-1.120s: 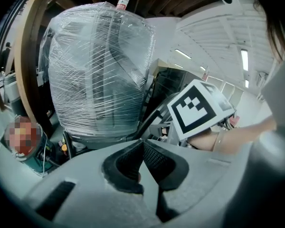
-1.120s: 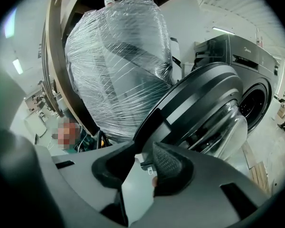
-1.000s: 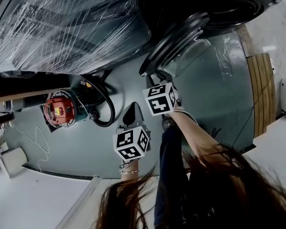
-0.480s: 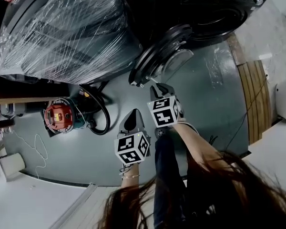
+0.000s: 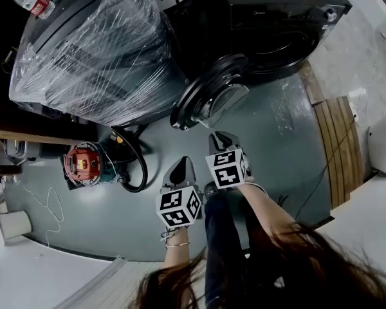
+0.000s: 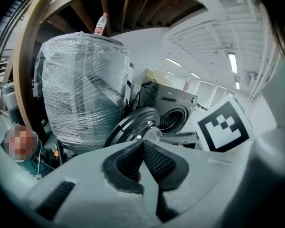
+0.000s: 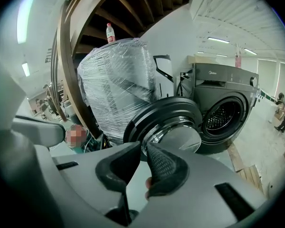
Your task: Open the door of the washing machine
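Where the door stands: the round glass-fronted door [image 5: 209, 94] is swung wide open, hanging off the left side of the washing machine [image 5: 276, 18] and reaching out over the floor.
Washing machine: dark front-loader at the top of the head view, beside a bulky appliance [image 5: 96, 50] wrapped in clear film.
Drum [image 7: 224, 115]: uncovered, and its perforated metal wall shows through the round opening; what lies deeper inside cannot be told.
On top of things: a plastic bottle with a red label [image 5: 31, 0] lies on the wrapped appliance; a slim pinkish bottle [image 7: 237, 58] stands on the washer's lid.
Left gripper [image 6: 141, 141]: pad tips meet with nothing between them; it is held near the door, apart from it.
Right gripper [image 7: 143, 145]: jaws have just been closing and are nearly together, a slim gap left at the tips, nothing between them; the door is just ahead, untouched.
Floor [image 5: 116, 217]: smooth grey-green, with a red canister vacuum [image 5: 83, 163] and its looped black hose [image 5: 136, 163] to the left of the grippers.
Right side: wooden boards [image 5: 340, 147] lie on the floor, crossed by a thin cable.
Room: exposed wooden beams and strip lights overhead, seen in both gripper views.
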Tool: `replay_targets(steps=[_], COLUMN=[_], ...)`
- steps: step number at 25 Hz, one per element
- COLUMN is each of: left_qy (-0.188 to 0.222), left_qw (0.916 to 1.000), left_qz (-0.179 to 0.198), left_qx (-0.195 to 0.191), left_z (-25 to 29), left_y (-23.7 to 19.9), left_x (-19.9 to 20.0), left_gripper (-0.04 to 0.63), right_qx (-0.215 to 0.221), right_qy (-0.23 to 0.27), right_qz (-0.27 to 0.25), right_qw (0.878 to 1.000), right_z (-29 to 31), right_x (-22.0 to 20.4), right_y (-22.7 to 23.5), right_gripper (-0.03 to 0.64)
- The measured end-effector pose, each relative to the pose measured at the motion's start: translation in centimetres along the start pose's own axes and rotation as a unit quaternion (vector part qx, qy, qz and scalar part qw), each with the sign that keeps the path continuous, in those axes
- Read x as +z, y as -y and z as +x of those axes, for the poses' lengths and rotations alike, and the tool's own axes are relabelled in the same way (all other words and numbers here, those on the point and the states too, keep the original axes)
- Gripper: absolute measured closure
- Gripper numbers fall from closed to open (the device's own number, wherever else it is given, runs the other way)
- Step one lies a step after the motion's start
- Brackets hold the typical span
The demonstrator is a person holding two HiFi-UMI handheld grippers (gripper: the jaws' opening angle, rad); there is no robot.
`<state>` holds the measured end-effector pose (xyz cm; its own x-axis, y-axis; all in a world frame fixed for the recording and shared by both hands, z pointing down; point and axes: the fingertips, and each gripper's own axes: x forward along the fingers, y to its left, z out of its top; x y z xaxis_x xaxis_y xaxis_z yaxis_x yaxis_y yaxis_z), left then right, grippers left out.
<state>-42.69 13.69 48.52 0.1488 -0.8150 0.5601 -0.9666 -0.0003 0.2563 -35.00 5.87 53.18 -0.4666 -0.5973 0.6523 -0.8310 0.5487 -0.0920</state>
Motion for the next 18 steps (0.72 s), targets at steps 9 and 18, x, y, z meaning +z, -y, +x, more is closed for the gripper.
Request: replay_targets(steps=[9,18], left_qy=[0.017,0.038], left_qw=[0.9995,0.9989], left_qz=[0.022,0.022], left_qx=[-0.013,-0.016], left_z=[-2.1,-4.3], left_y=[5.6,11.5], left_x=[1.2,3.5], left_gripper=[0.581,0.581], right_qx=[-0.007,-0.009], right_qy=[0.025,0.059], right_qz=[0.009,0.016], right_qw=[1.0,0.998], right_z=[-6.3,-13.3], right_x=[0.0,1.4], right_y=[2.7,6.1], right_gripper=[0.586,0.595])
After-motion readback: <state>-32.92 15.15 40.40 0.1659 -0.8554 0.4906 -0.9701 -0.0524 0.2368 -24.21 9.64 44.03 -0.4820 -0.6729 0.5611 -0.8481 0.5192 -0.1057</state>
